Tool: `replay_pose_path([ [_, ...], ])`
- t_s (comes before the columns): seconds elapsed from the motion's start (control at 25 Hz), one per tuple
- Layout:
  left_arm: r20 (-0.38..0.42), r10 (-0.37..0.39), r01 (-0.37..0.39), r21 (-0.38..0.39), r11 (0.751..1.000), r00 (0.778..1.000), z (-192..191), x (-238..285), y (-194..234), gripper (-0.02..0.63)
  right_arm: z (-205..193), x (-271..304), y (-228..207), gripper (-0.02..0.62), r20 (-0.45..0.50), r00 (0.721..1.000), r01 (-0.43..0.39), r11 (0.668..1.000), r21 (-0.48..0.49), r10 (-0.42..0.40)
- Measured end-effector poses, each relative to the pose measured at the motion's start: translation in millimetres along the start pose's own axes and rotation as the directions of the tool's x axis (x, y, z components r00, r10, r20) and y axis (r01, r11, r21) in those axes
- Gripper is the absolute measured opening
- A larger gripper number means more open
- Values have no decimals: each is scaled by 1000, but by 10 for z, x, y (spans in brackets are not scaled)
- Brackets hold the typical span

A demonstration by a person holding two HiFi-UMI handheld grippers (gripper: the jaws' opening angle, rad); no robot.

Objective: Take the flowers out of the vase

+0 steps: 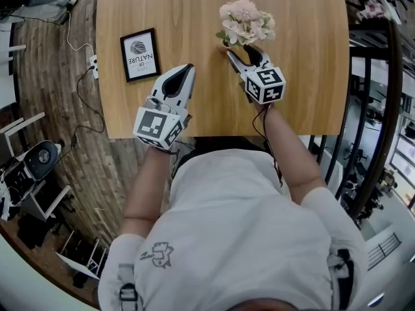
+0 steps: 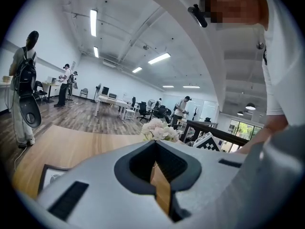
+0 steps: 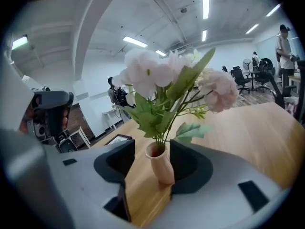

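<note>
Left gripper (image 1: pixel 188 69), centre-left: jaws closed together, empty. Upper centre of counter (image 1: pixel 305 76): flowers (image 1: pixel 245 22), pale pink with green leaves, in a small tan vase (image 3: pixel 161 165). Right gripper (image 1: pixel 245 52): jaws spread, vase between them, not clamped. I judge the stems light and soft, so I'd pinch them bunched just above the vase mouth.

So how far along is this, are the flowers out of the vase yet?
Nothing is done yet: the pale pink flowers stand in the small tan vase on the wooden table. In hand: the right gripper is open, its jaws either side of the vase, with no grip yet. The left gripper is shut and empty. Left to do: probably steady the vase, grasp the stems and lift the flowers out.
</note>
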State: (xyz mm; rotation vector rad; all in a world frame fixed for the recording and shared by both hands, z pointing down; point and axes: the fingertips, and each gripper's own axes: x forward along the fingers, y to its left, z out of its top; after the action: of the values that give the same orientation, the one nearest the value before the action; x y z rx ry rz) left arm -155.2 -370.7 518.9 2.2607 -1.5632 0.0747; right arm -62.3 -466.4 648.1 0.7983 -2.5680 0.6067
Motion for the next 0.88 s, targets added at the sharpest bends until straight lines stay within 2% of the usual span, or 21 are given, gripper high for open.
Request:
replay_pose_path([
  [0.48, -46, -10, 9, -35, 999, 999, -222, 173, 15, 4, 21, 334, -177, 227, 5, 1000, -5, 1000, -9, 5],
  [0.88, -53, -5, 3, -46, 999, 999, -253, 173, 7, 5, 108, 346, -166, 104, 45, 999, 16, 998, -58, -14],
])
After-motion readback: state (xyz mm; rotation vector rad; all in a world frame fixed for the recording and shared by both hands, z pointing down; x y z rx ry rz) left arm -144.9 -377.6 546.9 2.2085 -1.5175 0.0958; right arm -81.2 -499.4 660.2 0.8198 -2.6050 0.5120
